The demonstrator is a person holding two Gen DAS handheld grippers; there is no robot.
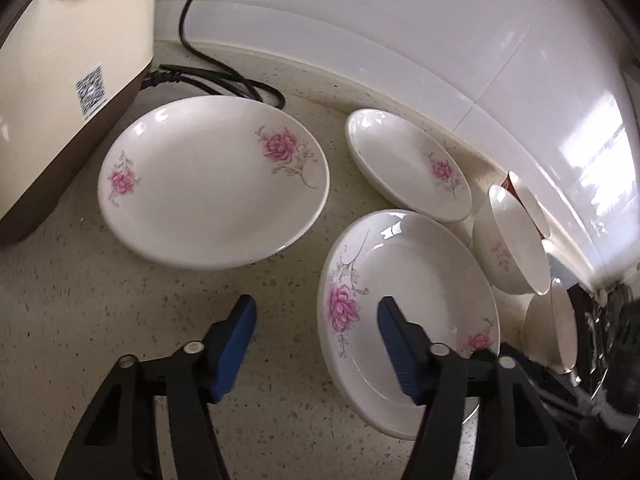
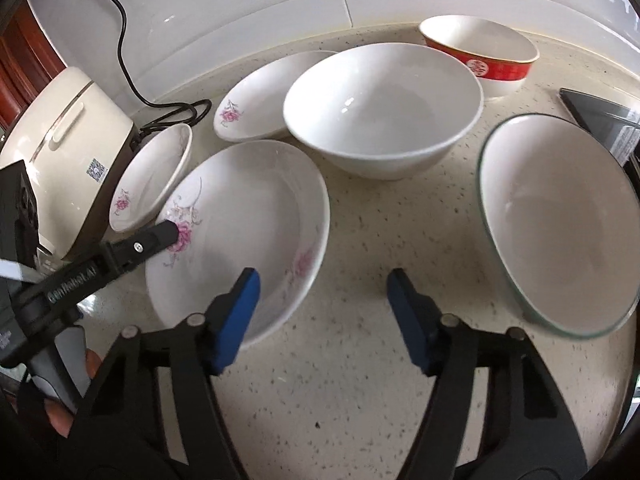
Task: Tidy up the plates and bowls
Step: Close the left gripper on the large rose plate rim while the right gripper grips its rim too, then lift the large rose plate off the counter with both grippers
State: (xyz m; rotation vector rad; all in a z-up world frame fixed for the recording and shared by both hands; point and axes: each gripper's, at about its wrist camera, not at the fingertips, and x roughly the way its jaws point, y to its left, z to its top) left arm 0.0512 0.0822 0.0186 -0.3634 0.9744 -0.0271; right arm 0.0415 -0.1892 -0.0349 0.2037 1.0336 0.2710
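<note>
Counter: speckled beige stone top [image 1: 120, 320] with white wall tiles [image 1: 400, 20] behind, all the dishes just sitting on it.
Left cam only: three flowered plates, big plate [image 1: 212, 184], small plate [image 1: 408, 164], near plate [image 1: 404, 312]; bowls squashed at the right edge.
Right cam only: plain white bowl [image 2: 384, 108], red-banded bowl [image 2: 480, 56] with a white symbol, green-rimmed bowl [image 2: 560, 224], all rims up.
Left gripper [image 1: 316, 340]: fingers spread, holding nothing, right finger over the near plate.
Right gripper [image 2: 320, 312]: wide open too, over bare counter.
Writing: QR sticker on the cream appliance [image 2: 68, 128]; gripper lettering too blurry to read.
</note>
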